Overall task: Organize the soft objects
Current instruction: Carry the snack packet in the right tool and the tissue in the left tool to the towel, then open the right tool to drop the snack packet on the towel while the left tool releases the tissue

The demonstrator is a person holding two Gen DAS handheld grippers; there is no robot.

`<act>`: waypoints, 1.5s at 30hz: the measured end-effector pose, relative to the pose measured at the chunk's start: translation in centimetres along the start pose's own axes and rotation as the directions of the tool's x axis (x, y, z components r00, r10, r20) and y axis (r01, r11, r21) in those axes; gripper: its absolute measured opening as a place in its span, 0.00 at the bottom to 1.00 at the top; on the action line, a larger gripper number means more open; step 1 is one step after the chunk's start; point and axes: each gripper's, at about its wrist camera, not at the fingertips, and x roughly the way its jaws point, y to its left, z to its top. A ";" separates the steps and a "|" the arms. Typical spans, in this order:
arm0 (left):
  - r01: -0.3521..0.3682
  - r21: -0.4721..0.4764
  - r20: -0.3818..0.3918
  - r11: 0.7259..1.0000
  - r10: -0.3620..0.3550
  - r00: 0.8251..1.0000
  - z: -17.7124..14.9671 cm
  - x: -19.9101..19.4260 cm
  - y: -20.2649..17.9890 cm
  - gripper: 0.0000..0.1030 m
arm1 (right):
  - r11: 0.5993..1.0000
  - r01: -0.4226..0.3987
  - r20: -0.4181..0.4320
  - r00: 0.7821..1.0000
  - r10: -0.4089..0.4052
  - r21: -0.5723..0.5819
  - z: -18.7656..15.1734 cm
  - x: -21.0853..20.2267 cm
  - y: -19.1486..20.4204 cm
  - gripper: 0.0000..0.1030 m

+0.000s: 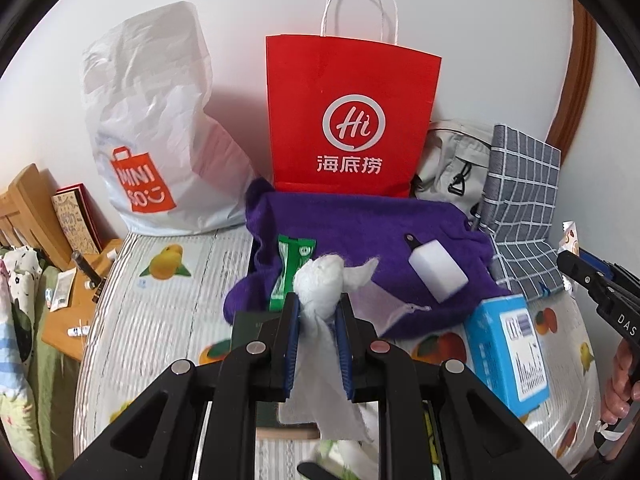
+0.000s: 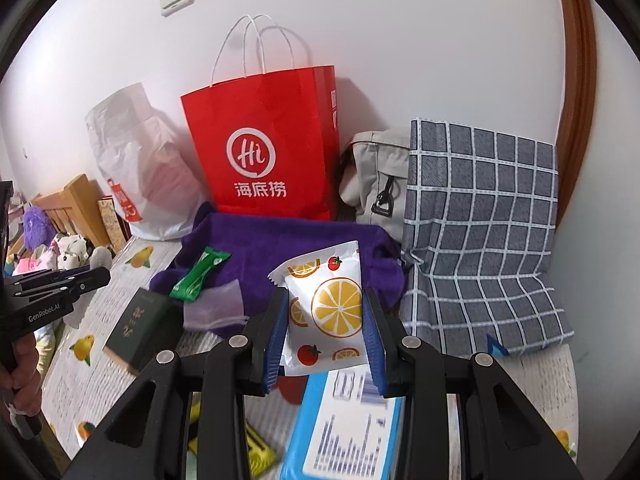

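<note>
My left gripper (image 1: 318, 300) is shut on a white cloth (image 1: 320, 284) and holds it above the bed. My right gripper (image 2: 326, 300) is shut on a white packet printed with orange slices (image 2: 328, 304). A purple fuzzy cloth (image 1: 360, 232) lies on the bed in front of a red paper bag (image 1: 352, 112); it also shows in the right wrist view (image 2: 280, 240), as does the bag (image 2: 264, 140). On the purple cloth lie a green packet (image 1: 290, 268) and a white sponge block (image 1: 438, 272). The right gripper shows at the right edge of the left view (image 1: 600, 284).
A white Miniso plastic bag (image 1: 152, 128) stands left of the red bag. A grey pouch (image 1: 452, 160) and a checked grey cloth bag (image 1: 520, 200) stand to the right. A blue box (image 1: 508, 356), a dark green box (image 2: 140, 320) and a mesh pouch (image 2: 216, 308) lie on the fruit-print sheet (image 1: 160, 320).
</note>
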 end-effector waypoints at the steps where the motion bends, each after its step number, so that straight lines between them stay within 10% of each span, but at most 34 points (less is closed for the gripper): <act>1: 0.000 0.001 -0.002 1.000 0.000 1.000 0.3 0.3 0.0 0.16 | 1.000 -0.003 -0.002 1.000 0.003 0.001 0.3 0.5 -0.1 0.35; 18: -0.005 -0.024 -0.048 1.000 0.004 0.999 4.8 7.0 -0.2 0.16 | 0.999 -0.031 -0.029 0.999 0.031 -0.023 4.1 8.6 -0.6 0.35; 45: 0.088 -0.064 -0.193 0.994 -0.099 0.976 4.5 17.1 1.4 0.16 | 0.993 -0.084 -0.281 0.954 0.104 0.080 0.8 19.1 -3.9 0.36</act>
